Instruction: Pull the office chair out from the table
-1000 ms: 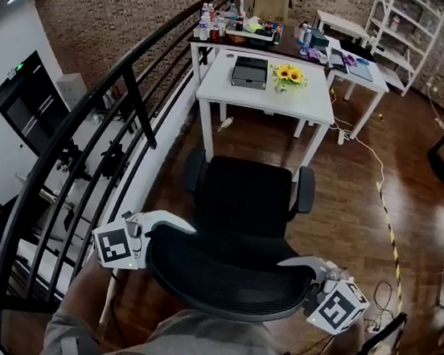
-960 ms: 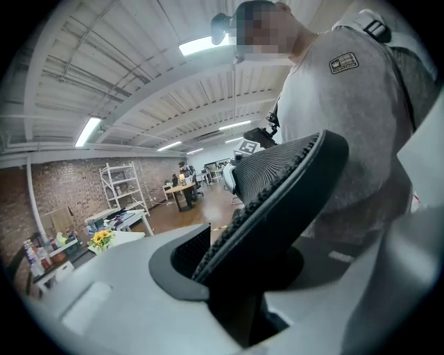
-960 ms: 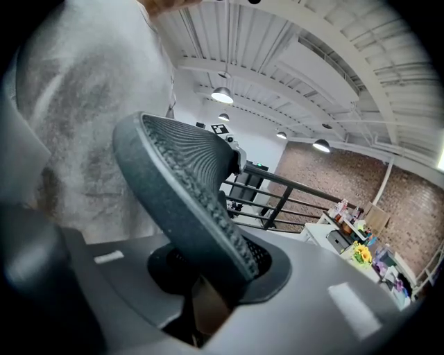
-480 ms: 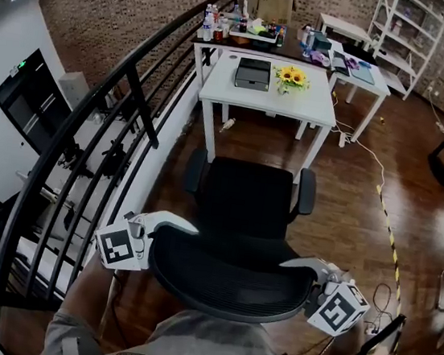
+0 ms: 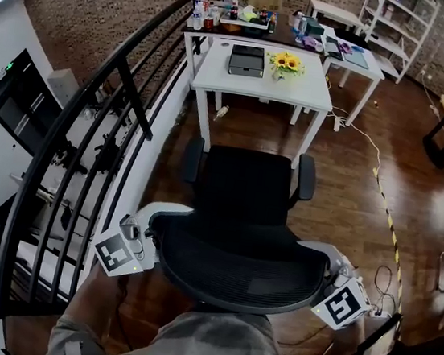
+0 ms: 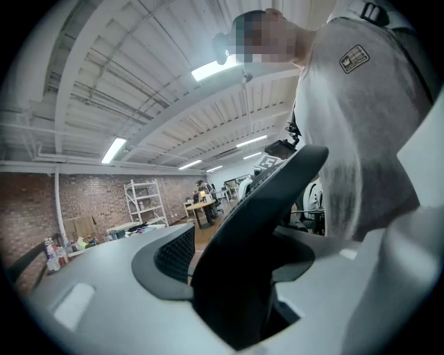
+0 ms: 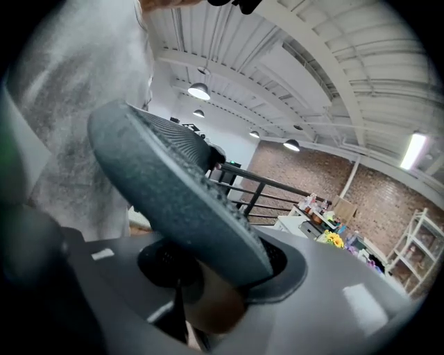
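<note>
Black chair back (image 5: 238,271) spanned bottom centre, ends between jaws of left gripper (image 5: 160,215) and right gripper (image 5: 319,254); both just opened, grip released.

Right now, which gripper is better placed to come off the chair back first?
Probably the right gripper: open floor lies beside it, while the left gripper sits close to the railing. Both grippers' jaws have just been opening, each with the chair back between them.

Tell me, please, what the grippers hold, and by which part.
Nothing is gripped: the left gripper and right gripper have just been opening their jaws, which straddle the black mesh office chair backrest at its sides.
</note>
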Available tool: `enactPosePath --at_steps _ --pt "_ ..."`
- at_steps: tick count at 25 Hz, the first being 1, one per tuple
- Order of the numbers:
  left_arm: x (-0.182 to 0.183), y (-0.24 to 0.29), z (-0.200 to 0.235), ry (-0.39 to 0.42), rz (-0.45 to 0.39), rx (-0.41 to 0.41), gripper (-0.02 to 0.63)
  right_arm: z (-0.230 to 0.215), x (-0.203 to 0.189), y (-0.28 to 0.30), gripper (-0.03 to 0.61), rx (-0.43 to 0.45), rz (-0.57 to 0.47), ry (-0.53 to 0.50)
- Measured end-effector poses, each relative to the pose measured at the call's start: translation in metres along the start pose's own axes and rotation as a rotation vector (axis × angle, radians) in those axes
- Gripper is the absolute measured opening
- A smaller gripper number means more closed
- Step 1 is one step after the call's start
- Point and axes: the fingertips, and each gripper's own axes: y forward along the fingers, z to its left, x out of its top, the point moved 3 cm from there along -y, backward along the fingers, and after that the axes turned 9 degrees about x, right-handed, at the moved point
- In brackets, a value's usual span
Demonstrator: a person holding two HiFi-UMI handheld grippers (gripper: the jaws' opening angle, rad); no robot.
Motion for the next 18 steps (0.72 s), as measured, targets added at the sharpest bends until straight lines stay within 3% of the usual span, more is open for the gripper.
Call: enactPosePath --at_steps 5,7,9,13,18 --pt "0.018 -0.005 0.008 -0.022 -0.018 0.061 0.284 -0.008 -0.004 -0.018 0.253 -0.150 -0.003 0.057" --pt "0.015 -0.008 0.005 0.016 -0.014 0.060 0.284 -0.009 -0.006 -0.025 0.256 -0.186 -0.014 0.080" --pt "0.013 -0.011 0.002 0.020 -0.011 0.078 0.284 -0.007 -0.008 -0.031 0.258 -0.205 -0.011 0.089" --pt "0.011 -0.016 -0.003 -0.074 0.003 0.186 0.297 -0.002 -0.012 -0.036 0.258 -0.219 -0.020 0.086" --pt "0.017 -0.027 -0.006 -0.035 0.018 0.321 0.328 0.008 -0.011 -0.045 0.258 -0.227 -0.058 0.080"
